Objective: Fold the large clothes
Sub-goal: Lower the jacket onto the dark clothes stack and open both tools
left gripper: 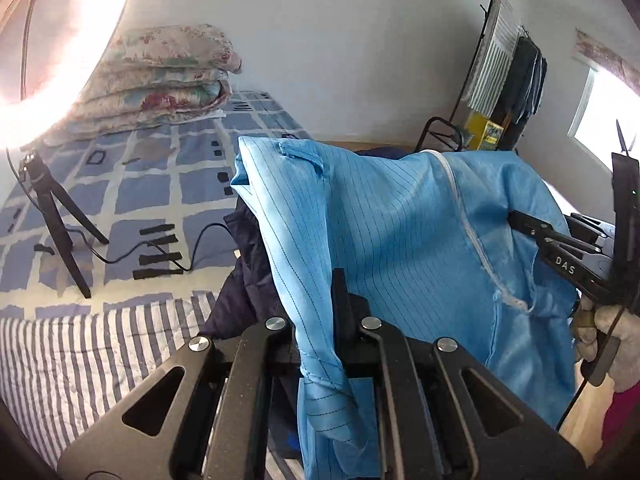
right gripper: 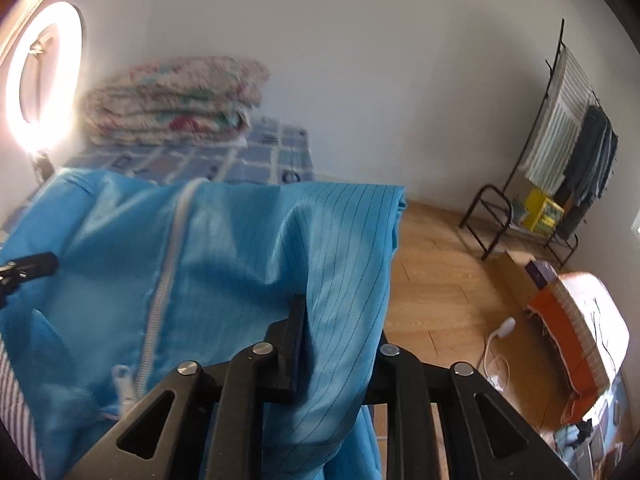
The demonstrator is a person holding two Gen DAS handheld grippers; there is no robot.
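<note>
Blue coat (left gripper: 384,216), centre frame, carried spread between left gripper (left gripper: 320,320), clamped on one edge, and right gripper (right gripper: 320,344), its jaws narrow with cloth between them, grip unclear; next move likely calls for lowering it flat onto the bed (left gripper: 100,332), lower left.

left gripper (left gripper: 320,320): jaws clamped on blue garment (left gripper: 380,216), pointing downward | right gripper (right gripper: 320,332): cloth between jaws, grip unclear | gloved hand (left gripper: 612,336): at 3 o'clock
</note>
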